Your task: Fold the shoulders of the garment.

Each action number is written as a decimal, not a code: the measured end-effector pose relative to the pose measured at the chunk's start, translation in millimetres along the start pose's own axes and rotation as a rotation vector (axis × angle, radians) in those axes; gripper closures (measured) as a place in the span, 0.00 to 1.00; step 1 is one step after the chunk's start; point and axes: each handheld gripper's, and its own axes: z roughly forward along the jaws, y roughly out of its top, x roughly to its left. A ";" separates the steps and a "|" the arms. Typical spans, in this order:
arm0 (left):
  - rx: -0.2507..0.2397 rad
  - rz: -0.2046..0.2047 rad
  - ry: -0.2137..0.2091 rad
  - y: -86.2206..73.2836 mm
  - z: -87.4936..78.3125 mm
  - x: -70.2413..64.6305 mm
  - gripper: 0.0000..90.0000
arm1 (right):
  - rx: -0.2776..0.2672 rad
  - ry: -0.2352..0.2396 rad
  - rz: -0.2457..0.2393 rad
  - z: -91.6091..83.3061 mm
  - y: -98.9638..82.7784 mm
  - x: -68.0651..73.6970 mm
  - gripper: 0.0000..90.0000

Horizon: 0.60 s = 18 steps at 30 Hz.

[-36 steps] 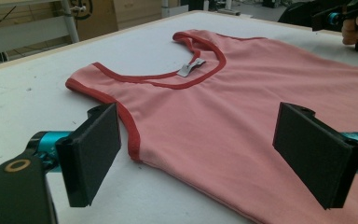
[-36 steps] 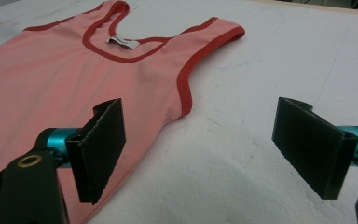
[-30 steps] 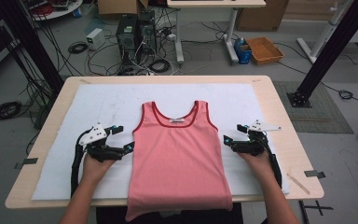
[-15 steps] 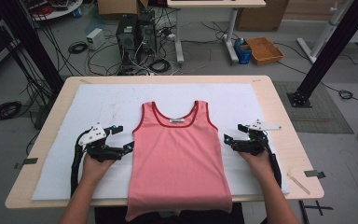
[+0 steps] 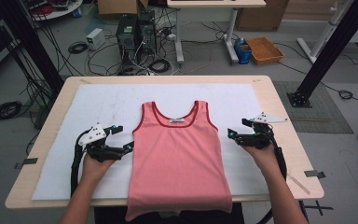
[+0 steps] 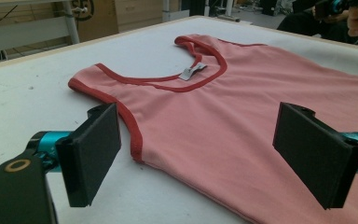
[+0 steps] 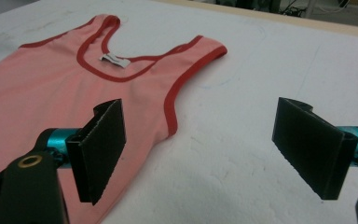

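Observation:
A pink tank top (image 5: 177, 154) with red trim lies flat on the white mat (image 5: 98, 107), neck away from me, hem hanging over the near table edge. My left gripper (image 5: 123, 138) stands open just left of the shirt's left side, below the armhole; in the left gripper view the shirt (image 6: 242, 102) spreads between the wide-apart pads (image 6: 91, 151). My right gripper (image 5: 237, 129) stands open just right of the shirt's right side. In the right gripper view the shirt's armhole edge (image 7: 172, 107) lies between the jaws, nearer the left pad (image 7: 100, 149). Nothing is held.
The mat covers a wooden table (image 5: 286, 140). Beyond the far edge are computer towers (image 5: 133, 35), tangled cables, a desk leg (image 5: 230, 35) and an orange tray (image 5: 265, 49) on the floor. A black frame post (image 5: 326, 46) rises at the right.

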 end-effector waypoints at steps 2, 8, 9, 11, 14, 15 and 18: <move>-0.003 0.000 0.001 -0.1 -0.1 0.0 0.17 | 0.000 0.011 -0.019 -3.5 13.0 0.8 0.19; -0.006 -0.006 -0.001 -0.2 -0.5 0.8 0.17 | 0.017 0.020 -0.057 -1.0 33.8 3.3 0.19; -0.006 -0.008 0.000 -0.2 -0.6 1.0 0.17 | 0.018 0.022 -0.070 0.5 37.7 3.4 0.19; -0.007 -0.011 0.001 -0.2 -0.8 1.3 0.17 | 0.024 0.036 -0.075 5.4 46.6 3.7 0.19; -0.006 -0.011 0.001 -0.2 -0.7 1.2 0.17 | 0.025 0.036 -0.075 11.5 52.7 2.8 0.19; -0.006 -0.009 0.002 -0.2 -0.7 1.4 0.17 | 0.027 0.036 -0.073 13.6 54.5 2.3 0.19; -0.007 -0.015 0.002 -0.2 -0.6 1.3 0.17 | 0.024 0.036 -0.059 19.6 57.9 0.3 0.19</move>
